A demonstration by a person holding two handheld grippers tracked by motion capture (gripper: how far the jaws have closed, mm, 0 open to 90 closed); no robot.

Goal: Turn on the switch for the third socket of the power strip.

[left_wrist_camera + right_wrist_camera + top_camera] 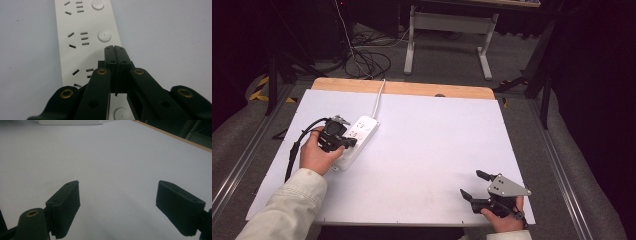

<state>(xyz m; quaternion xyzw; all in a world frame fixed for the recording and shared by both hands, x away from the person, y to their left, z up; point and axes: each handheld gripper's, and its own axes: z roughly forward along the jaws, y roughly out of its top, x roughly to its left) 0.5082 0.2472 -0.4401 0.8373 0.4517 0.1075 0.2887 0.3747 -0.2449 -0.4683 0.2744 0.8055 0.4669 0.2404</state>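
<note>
Jaws pressed together, our left gripper [115, 47] over power strip [75, 57] | right gripper [117, 205] gaping wide above bare surface [112, 157]

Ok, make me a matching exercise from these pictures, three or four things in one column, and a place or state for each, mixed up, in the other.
Things:
1. left gripper
2. right gripper
3. power strip
4. white cord

Places or states:
A. jaws wide apart, nothing between them
B. runs off the table's far edge
C. jaws shut together, over a round button
D. lies flat at the table's left side

Pairs: 1-C, 2-A, 3-D, 4-B
</note>
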